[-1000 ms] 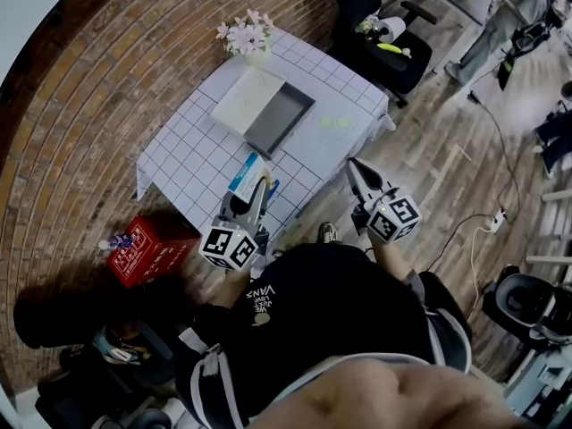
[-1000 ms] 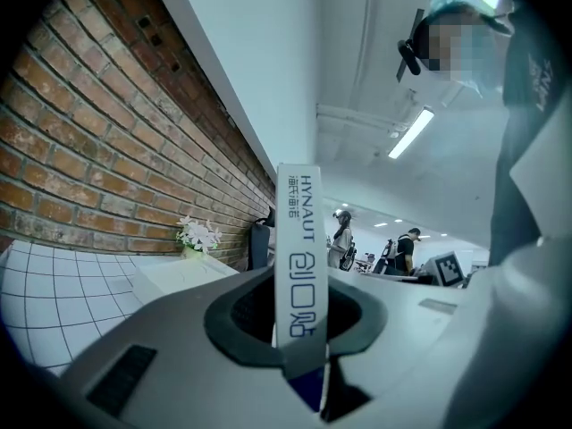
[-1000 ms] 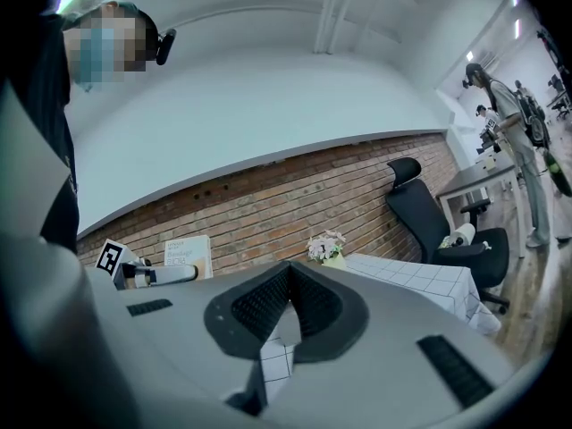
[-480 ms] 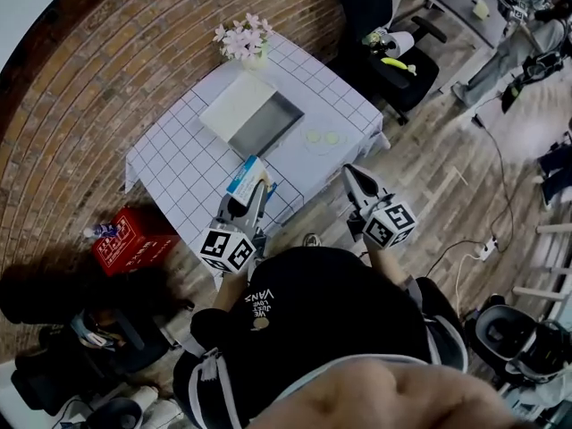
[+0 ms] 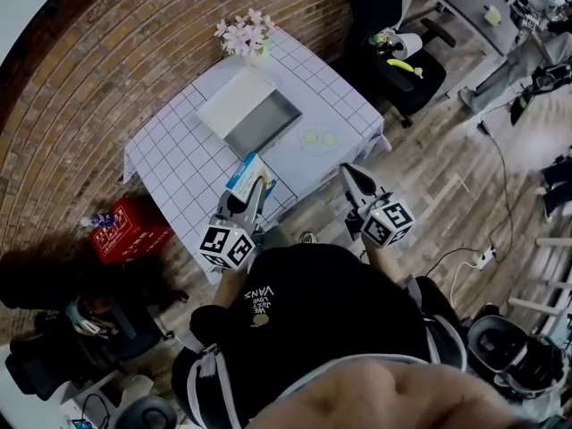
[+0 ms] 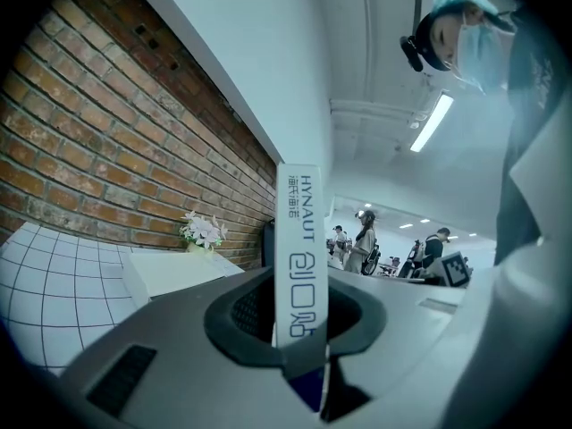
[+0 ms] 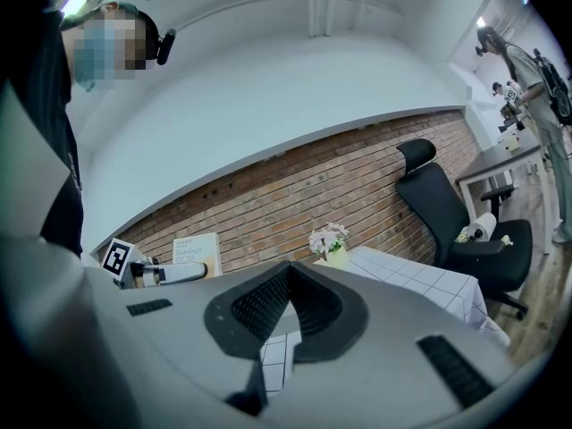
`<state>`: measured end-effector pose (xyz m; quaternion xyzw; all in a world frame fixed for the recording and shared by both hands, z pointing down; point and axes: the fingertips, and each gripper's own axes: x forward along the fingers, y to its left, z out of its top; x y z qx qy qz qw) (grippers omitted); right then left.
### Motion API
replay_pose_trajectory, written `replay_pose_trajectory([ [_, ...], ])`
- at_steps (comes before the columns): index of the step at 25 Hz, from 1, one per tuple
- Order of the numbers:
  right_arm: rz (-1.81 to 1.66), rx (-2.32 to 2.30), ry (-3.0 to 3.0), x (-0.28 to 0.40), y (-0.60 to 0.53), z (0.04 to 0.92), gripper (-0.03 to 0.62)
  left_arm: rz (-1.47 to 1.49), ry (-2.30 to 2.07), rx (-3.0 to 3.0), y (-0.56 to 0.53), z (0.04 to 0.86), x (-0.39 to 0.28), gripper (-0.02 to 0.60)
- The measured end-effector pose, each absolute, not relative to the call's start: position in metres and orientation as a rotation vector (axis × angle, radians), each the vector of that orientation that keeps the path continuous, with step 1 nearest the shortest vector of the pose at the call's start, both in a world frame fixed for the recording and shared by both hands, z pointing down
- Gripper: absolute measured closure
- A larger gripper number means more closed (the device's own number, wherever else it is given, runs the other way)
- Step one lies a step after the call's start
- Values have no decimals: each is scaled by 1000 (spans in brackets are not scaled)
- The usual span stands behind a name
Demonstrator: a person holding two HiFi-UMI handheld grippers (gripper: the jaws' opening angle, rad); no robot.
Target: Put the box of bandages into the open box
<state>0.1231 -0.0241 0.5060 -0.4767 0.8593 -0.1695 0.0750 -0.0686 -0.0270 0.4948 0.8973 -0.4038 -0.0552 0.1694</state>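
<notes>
Upright between the jaws of my left gripper [image 5: 253, 189] is the box of bandages [image 5: 246, 172], white and blue, and the gripper is shut on it. In the left gripper view the box's narrow white edge [image 6: 299, 257] stands between the pads. It hangs over the near edge of the checked table [image 5: 174, 155]. The open box [image 5: 261, 125], grey inside with its white lid [image 5: 234, 103] folded back, lies further on at the table's middle. My right gripper [image 5: 350, 175] is shut and empty, off the table's near right edge; its tips [image 7: 288, 271] meet.
A vase of pale flowers [image 5: 243, 36] stands at the far corner of the table. Two green discs [image 5: 319, 138] lie right of the open box. A red crate [image 5: 125, 235] sits on the floor at left. A black office chair [image 5: 411, 61] is beyond the table at right.
Both grippers and the person have come nearer to the table, the bandage box still held. The box now sits over the table's near edge.
</notes>
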Motion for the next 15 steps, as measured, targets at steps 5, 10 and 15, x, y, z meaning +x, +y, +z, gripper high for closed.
replay_pose_trajectory([
  [5,-516,-1454,2562,121,-33,506,597,-147,-1128,2547,-43,499,-72,505],
  [10,-521,-1487,2543,115,-41,504,597,-140,-1085,2556,-61,496,-74,505],
  [15,-526,-1506,2511,101,-59,500,597,-111,-1047,2586,-77,491,-84,505],
])
